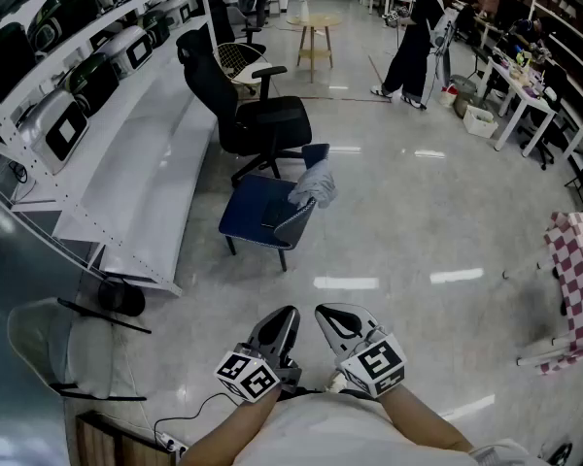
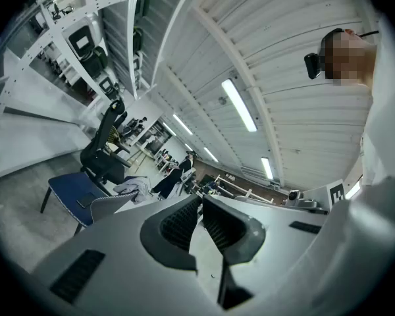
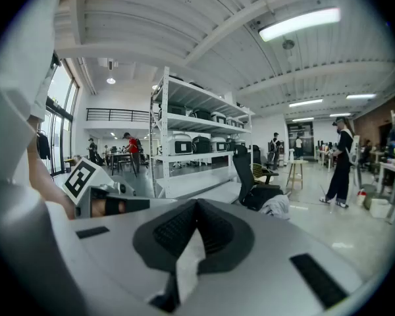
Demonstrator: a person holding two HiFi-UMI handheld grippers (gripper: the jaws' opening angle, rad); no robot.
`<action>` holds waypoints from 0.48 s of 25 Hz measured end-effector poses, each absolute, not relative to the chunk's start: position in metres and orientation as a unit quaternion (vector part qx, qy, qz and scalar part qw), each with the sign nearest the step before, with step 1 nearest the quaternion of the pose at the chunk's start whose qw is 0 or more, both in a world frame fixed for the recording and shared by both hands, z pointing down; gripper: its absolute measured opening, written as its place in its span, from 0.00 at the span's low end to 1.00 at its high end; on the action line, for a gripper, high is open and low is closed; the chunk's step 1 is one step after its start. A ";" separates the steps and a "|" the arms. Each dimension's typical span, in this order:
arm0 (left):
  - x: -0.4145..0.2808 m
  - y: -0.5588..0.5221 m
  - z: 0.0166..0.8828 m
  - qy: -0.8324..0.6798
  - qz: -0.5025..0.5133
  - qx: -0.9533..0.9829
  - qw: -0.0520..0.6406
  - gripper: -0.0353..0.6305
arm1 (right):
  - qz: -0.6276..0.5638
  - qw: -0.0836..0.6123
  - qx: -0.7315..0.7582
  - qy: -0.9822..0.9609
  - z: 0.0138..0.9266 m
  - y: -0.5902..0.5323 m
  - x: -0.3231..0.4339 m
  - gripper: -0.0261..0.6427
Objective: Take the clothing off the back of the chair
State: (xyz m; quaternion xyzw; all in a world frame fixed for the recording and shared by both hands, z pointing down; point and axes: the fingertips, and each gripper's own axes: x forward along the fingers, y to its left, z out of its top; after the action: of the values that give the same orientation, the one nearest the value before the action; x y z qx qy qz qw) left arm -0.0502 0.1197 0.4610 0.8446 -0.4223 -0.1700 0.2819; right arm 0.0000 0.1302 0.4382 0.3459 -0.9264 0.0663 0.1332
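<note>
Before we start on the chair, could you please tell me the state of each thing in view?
blue chair: upright on the floor
clothing: draped over the blue chair's back, untouched
left gripper: jaws shut, empty
right gripper: jaws shut, empty

Grey fingers (image 1: 275, 336) (black ribbed pads (image 3: 171, 232)), marker cubes (image 1: 248, 377), white shirt (image 1: 321, 435).

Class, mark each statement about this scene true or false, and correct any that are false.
1. The grey clothing hangs on the back of the blue chair. True.
2. The left gripper grips the clothing. False: its jaws are shut on nothing, well short of the chair.
3. The black office chair stands beyond the blue chair. True.
4. The right gripper is wide open. False: its jaws are shut and empty.
</note>
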 end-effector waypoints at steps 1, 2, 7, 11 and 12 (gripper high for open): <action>-0.049 0.120 0.461 -0.423 -0.170 0.844 0.281 0.10 | 0.066 0.133 0.345 -0.927 0.438 0.131 0.001 0.06; -0.049 0.120 0.461 -0.424 -0.170 0.844 0.281 0.10 | 0.067 0.133 0.345 -0.927 0.438 0.131 0.002 0.06; -0.050 0.118 0.461 -0.425 -0.174 0.843 0.280 0.10 | 0.058 0.129 0.347 -0.927 0.435 0.129 0.002 0.06; -0.052 0.116 0.462 -0.423 -0.178 0.844 0.279 0.10 | 0.048 0.132 0.349 -0.927 0.436 0.127 0.000 0.06; -0.052 0.116 0.462 -0.423 -0.178 0.843 0.279 0.10 | 0.046 0.134 0.349 -0.926 0.436 0.127 0.000 0.06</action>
State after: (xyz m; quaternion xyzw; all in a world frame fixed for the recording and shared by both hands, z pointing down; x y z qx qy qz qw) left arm -0.0518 0.1162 0.4623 0.8434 -0.4231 -0.1776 0.2794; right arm -0.0001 0.1274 0.4360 0.3487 -0.9265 0.0465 0.1336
